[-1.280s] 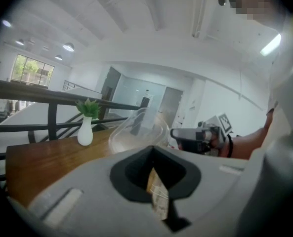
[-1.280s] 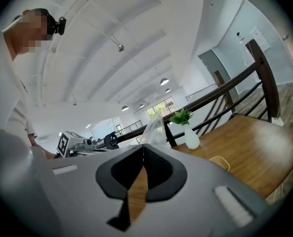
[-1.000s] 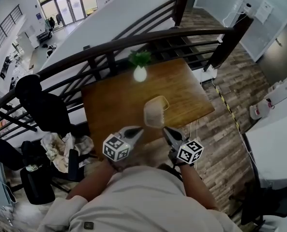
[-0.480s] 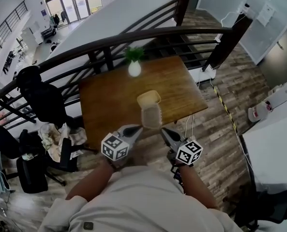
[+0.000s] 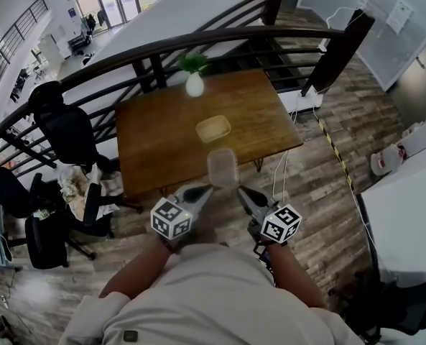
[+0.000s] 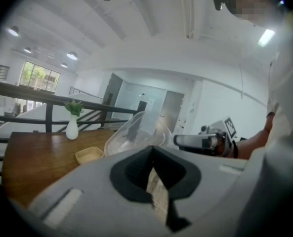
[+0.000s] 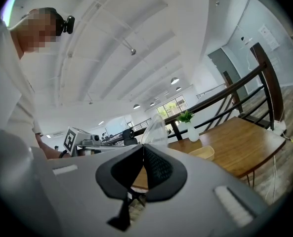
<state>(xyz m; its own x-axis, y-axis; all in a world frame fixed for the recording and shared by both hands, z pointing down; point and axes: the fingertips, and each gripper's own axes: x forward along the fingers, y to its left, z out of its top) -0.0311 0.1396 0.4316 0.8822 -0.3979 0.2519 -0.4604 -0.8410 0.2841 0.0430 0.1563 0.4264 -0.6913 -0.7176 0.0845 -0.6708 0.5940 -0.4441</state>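
Two-handed, holds clear container [image 5: 222,167] aloft short of tabletop [image 5: 162,135], clamping opposite edges with left gripper [image 5: 202,191] and right gripper [image 5: 242,192] angled inward; barely shows its see-through walls.

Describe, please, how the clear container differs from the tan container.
The clear container is see-through; the tan container is opaque. The clear container is pinched in the air by the left claw and right claw; the tan container rests on the table. Both are small open tubs.
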